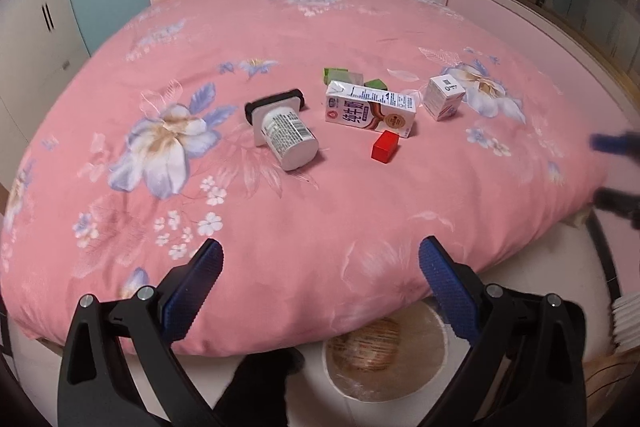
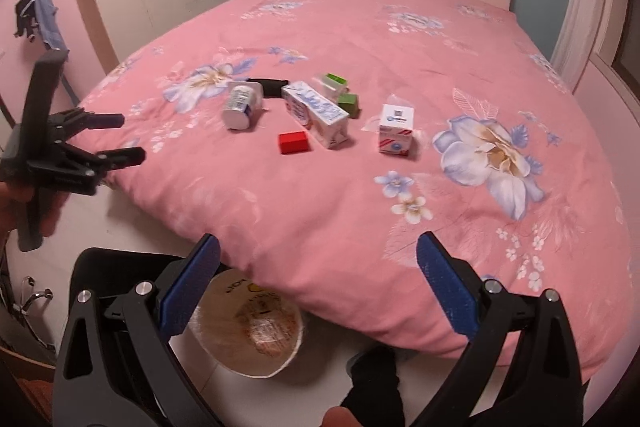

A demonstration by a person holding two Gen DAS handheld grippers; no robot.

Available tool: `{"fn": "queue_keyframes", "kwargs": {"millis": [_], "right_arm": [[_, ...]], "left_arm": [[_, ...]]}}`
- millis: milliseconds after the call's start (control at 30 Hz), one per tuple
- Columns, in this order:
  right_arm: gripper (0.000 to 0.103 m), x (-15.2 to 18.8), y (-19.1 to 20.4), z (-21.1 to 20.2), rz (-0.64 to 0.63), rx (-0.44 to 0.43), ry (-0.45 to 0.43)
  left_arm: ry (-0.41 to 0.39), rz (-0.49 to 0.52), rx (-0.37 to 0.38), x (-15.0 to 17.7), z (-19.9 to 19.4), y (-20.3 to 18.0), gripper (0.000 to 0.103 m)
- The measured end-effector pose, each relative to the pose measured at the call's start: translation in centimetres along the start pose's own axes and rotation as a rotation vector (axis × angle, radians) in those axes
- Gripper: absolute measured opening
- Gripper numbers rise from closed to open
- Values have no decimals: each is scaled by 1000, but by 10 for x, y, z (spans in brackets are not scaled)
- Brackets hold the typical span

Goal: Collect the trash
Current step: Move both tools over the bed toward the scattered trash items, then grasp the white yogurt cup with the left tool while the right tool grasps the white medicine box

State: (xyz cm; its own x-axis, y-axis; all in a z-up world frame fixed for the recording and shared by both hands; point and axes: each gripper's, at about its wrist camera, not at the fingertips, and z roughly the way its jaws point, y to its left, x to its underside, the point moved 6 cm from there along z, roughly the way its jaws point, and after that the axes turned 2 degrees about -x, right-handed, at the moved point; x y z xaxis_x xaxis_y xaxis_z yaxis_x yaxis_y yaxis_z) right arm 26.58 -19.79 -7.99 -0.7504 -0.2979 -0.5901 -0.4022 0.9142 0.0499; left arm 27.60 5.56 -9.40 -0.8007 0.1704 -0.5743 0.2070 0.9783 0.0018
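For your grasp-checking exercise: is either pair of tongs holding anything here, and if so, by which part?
Nothing is held. The left tongs and right tongs both stand open above the pink floral quilt, apart from the trash.

In the left wrist view, the near half of the pink bedspread lies bare across the lower middle of the frame, giving open passage toward the centre. There the yogurt cup, milk carton, red block and small white box crowd together with narrow gaps between them. Bottom centre, a round bin sits just off the bed's edge.
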Motion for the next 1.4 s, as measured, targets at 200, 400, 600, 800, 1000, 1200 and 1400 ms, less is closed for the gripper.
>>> {"fn": "queue_keyframes", "kwargs": {"millis": [200,400,600,800,1000,1200,1400], "right_arm": [[96,-21,-25,23,43,7,82],[96,-51,-49,46,72,10,132],[96,-81,-67,71,74,-2,140],[96,-104,-88,102,128,-15,217],[96,-126,-102,133,149,-4,279],[96,-131,-109,162,140,15,335],[96,-128,-112,186,133,21,380]], "left_arm": [[72,-40,-19,-21,24,0,100],[119,-34,-44,-45,42,-3,100],[149,-41,-54,-64,66,-2,100],[236,-83,-20,-74,95,-1,100],[289,-123,-38,-88,110,7,100],[359,-172,-62,-91,131,19,100],[397,-193,-58,-90,148,26,100]]}}
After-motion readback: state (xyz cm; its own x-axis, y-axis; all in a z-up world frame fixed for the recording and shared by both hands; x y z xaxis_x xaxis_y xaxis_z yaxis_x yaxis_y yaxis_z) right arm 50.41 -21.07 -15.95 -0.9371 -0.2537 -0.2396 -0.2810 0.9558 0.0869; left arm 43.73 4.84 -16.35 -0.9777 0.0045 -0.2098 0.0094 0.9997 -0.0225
